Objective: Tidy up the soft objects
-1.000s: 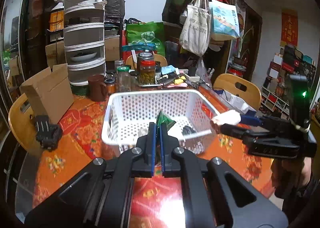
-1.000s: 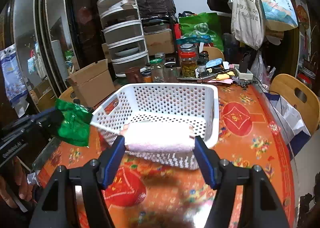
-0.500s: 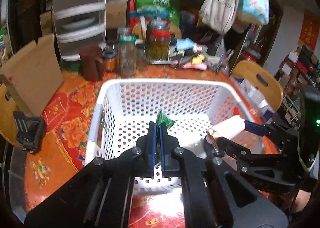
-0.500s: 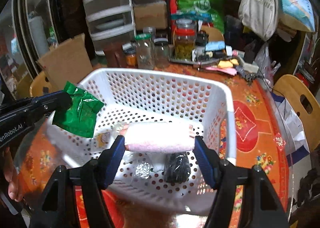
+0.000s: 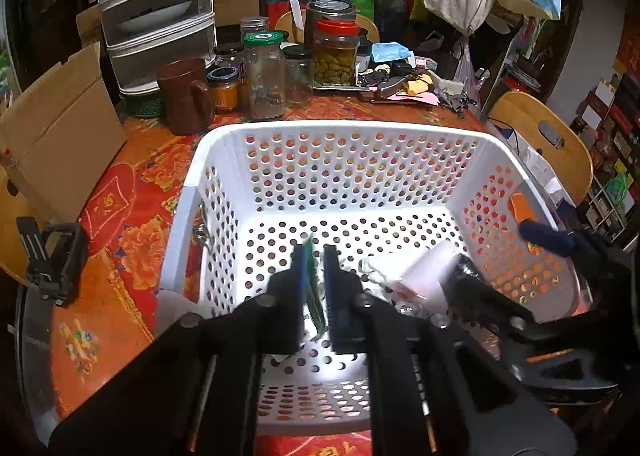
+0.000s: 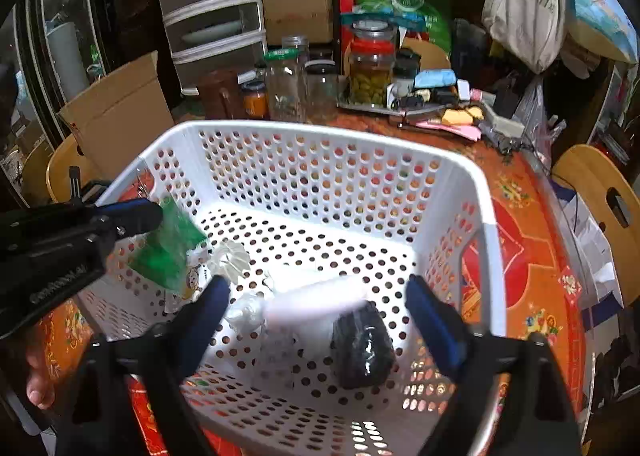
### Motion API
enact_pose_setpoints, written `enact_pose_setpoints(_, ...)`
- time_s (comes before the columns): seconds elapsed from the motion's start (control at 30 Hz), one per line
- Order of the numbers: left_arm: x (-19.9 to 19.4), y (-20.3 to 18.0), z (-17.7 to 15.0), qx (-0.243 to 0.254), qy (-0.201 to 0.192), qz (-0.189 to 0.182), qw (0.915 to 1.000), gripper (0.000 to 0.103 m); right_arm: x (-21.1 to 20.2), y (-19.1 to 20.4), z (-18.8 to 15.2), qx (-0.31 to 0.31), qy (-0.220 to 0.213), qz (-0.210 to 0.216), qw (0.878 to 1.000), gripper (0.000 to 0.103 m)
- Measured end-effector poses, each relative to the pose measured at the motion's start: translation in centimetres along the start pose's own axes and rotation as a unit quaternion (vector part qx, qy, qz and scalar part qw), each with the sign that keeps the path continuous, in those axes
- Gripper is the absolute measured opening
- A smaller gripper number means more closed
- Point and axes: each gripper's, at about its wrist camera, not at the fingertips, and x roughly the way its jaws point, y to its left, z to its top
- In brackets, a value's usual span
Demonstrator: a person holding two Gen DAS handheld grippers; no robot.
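A white perforated basket (image 5: 352, 131) (image 6: 488, 223) stands on the red patterned table. My left gripper (image 5: 315, 256) is over the basket with its fingers parted a little; the green packet (image 5: 311, 288) (image 6: 166, 244) hangs loose between them. My right gripper (image 6: 318, 298) is open inside the basket. The white rolled towel (image 6: 316, 302) (image 5: 426, 276) is blurred between and below its fingers, free of them. A black bundle (image 6: 362, 348) and clear and printed wrappers (image 6: 246, 310) lie on the basket floor.
Glass jars (image 5: 266, 75), a brown mug (image 5: 182, 95) and white drawers (image 5: 156, 7) stand behind the basket. A cardboard box (image 5: 56, 135) is at the left, a black clamp (image 5: 56, 260) beside it. Wooden chairs (image 5: 548, 143) stand at the right.
Both grippers moved forward and down into the basket. The right gripper opened and let the towel drop. The left fingers parted and the green packet is slipping down.
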Motion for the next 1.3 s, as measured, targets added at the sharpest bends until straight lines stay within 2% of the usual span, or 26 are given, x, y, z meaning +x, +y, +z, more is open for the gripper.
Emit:
enact_pose_setpoints(0.03, -0.4, 0.0, -0.1, 0.002, -0.002, 0.0, 1.0, 0.026, -0.3, 0.0, -0.1, 0.001, -0.004, 0.002, 1.0, 0.101)
enact_pose_setpoints(0.07, -0.9, 0.0, -0.2, 0.005, -0.009, 0.002, 0.9999, 0.047, -0.8, -0.2, -0.2, 0.005, -0.009, 0.007, 1.0, 0.103)
enact_pose_setpoints(0.1, -1.4, -0.1, -0.4, 0.008, -0.015, 0.004, 0.9998, 0.058, -1.2, -0.3, -0.3, 0.008, -0.012, 0.011, 1.0, 0.103)
enact_pose_setpoints(0.13, -2.1, -0.2, -0.6, 0.013, -0.027, 0.008, 0.9995, 0.073, -1.6, -0.4, -0.4, 0.011, -0.015, 0.015, 1.0, 0.103)
enact_pose_setpoints(0.17, -2.9, -0.4, -0.8, 0.019, -0.042, 0.012, 0.9989, 0.081, -2.3, -0.6, -0.8, 0.012, -0.02, 0.02, 1.0, 0.103)
enact_pose_setpoints(0.27, -4.8, -0.6, -1.5, 0.027, -0.061, 0.006, 0.9978, 0.093, -4.1, -1.3, -1.7, 0.023, -0.034, 0.019, 0.999, 0.103)
enact_pose_setpoints(0.37, -6.4, -0.7, -2.7, 0.028, -0.065, 0.0, 0.9975, 0.101, -6.1, -2.3, -2.8, 0.038, -0.053, 0.04, 0.997, 0.103)
enact_pose_setpoints(0.53, -10.3, -0.9, -5.5, 0.029, -0.091, 0.02, 0.9953, 0.103, -9.8, -3.4, -5.0, 0.05, -0.08, 0.045, 0.995, 0.103)
enact_pose_setpoints(0.63, -13.1, -0.9, -7.3, 0.027, -0.111, 0.024, 0.9932, 0.103, -11.9, -3.7, -6.3, 0.059, -0.089, 0.025, 0.994, 0.103)
enact_pose_setpoints(0.77, -16.4, -1.3, -9.8, 0.029, -0.119, 0.024, 0.9922, 0.103, -14.5, -3.6, -8.4, 0.057, -0.107, -0.008, 0.993, 0.103)
enact_pose_setpoints(0.87, -18.7, -1.7, -11.5, 0.033, -0.129, 0.04, 0.9903, 0.103, -16.2, -3.0, -9.8, 0.047, -0.116, -0.008, 0.992, 0.103)
enact_pose_setpoints(0.97, -20.6, -2.3, -13.1, 0.038, -0.134, 0.035, 0.9896, 0.103, -17.7, -1.9, -11.2, 0.044, -0.116, -0.02, 0.992, 0.103)
enact_pose_setpoints(1.3, -25.0, -2.5, -17.3, 0.028, -0.149, 0.03, 0.988, 0.103, -20.9, 0.7, -14.8, 0.046, -0.134, 0.005, 0.99, 0.103)
